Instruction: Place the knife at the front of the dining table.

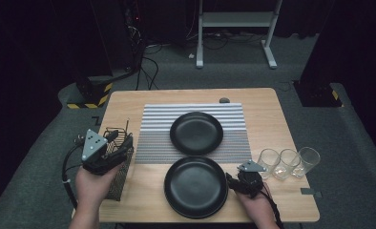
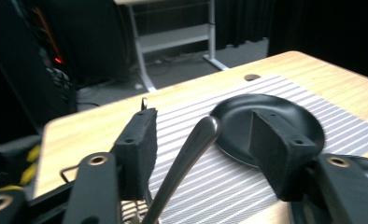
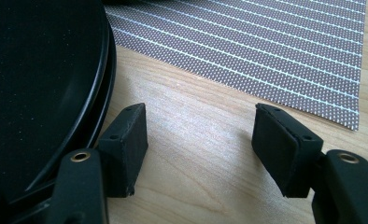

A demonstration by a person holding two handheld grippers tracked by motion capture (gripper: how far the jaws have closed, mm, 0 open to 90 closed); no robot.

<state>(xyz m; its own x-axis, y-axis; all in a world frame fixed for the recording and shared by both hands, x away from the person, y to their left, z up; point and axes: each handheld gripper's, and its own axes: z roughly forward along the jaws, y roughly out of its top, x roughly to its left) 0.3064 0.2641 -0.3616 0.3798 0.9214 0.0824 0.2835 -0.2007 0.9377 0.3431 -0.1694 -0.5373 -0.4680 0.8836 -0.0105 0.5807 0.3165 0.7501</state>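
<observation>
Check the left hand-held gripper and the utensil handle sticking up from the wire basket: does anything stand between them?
Nothing visible does. The utensil handle already rises in the gap of the left hand-held gripper, whose jaws stand open on either side, above the wire basket.

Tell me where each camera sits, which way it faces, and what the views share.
High view: above the person's side, facing forward and down at the table; both forearms show.
Left gripper view: rides the left hand-held gripper, jaws open around a utensil handle.
Right gripper view: rides the right hand-held gripper, facing down.
Shared: the striped placemat.
</observation>
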